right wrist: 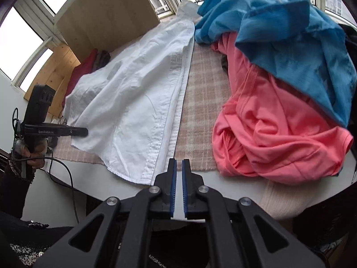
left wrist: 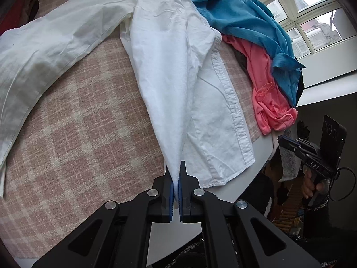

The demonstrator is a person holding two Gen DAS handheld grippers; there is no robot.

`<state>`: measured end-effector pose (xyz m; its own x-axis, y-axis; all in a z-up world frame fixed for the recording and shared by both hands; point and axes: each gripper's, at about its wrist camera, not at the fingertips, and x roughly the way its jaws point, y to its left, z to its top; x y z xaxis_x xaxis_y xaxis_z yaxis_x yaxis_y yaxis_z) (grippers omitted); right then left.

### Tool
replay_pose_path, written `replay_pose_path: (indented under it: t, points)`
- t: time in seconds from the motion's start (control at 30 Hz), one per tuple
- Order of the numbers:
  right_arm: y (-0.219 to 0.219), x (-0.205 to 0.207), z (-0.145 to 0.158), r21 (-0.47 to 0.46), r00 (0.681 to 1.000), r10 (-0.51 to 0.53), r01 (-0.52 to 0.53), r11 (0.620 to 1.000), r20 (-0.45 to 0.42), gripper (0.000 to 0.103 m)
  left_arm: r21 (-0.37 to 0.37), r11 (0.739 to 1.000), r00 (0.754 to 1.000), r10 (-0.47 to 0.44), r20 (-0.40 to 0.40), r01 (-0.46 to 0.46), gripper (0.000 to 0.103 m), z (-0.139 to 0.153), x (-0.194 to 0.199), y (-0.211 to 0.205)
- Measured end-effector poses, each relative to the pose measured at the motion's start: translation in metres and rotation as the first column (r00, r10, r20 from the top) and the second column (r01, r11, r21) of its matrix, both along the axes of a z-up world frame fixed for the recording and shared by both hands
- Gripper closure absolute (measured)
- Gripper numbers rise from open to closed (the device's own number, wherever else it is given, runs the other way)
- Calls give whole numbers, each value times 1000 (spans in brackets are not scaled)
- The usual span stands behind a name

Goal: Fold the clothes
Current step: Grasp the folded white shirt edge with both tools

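Observation:
A white button shirt (left wrist: 167,44) lies spread on a pink plaid cloth (left wrist: 78,122), one sleeve stretched out to the left. My left gripper (left wrist: 176,167) is shut on a pinched fold at the shirt's hem, and the fabric rises in a taut ridge from the jaws. In the right wrist view the white shirt (right wrist: 133,93) lies left of centre. My right gripper (right wrist: 179,163) hovers over the table's near edge, just right of the shirt's button band. Its jaws stand almost together with nothing between them. The left gripper (right wrist: 86,131) shows at the shirt's left corner.
A blue garment (right wrist: 290,33) lies heaped on a pink one (right wrist: 279,134) at the right of the plaid cloth (right wrist: 200,111). A cream knit piece (right wrist: 283,201) hangs over the white table's edge (right wrist: 111,185). A wooden cabinet (right wrist: 107,15) and windows stand behind.

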<state>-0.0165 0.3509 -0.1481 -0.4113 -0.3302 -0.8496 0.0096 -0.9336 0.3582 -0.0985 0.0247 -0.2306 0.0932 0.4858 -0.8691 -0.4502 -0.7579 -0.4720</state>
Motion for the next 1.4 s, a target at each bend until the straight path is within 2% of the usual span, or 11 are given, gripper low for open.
replay_pose_path:
  t: [0.3,0.47,0.6,0.73,0.77,0.8,0.9,1.0,1.17,1.27,1.4]
  points:
    - [-26,-8,-54,-143,988,-49,70,987,147,67,3,999,999,-46,-9,46,101,-1,2,3]
    - [-40,-10,-48,24,989,-70,67,997,131,62,16,999,999,-45,-2,45,101,-5,1,1]
    - [-54,-12,-48,37,988,-24,18,999,150,55,28,999,999,-44,0,44,101,-6,0,-2]
    - [-71,-12,-46,100,991,23,-36,994,131,55,33,998,999,-49,-4,50,101,-8,2,-4]
    - [-75,-12,-46,118,991,38,-53,992,127,61,35,998,999,-51,-5,51,101,-8,2,-5]
    - [-78,-11,-47,128,990,57,-73,989,126,80,36,998,999,-52,-6,52,101,-9,2,-5]
    - [-74,-12,-46,77,987,83,-94,993,137,98,41,998,998,-55,-19,56,101,-6,3,-7]
    - [-59,-13,-34,6,986,92,-93,996,139,98,48,997,998,-52,-43,54,101,4,5,-10]
    - [-25,-2,18,37,996,53,-56,998,76,98,33,994,992,-97,-78,100,100,7,19,2]
    - [-17,-7,0,66,992,36,-44,997,120,98,-60,989,987,-142,-77,137,101,-19,25,12]
    - [-29,-8,-44,-40,966,65,-57,998,249,94,-75,987,986,-148,-76,143,101,-21,19,6]
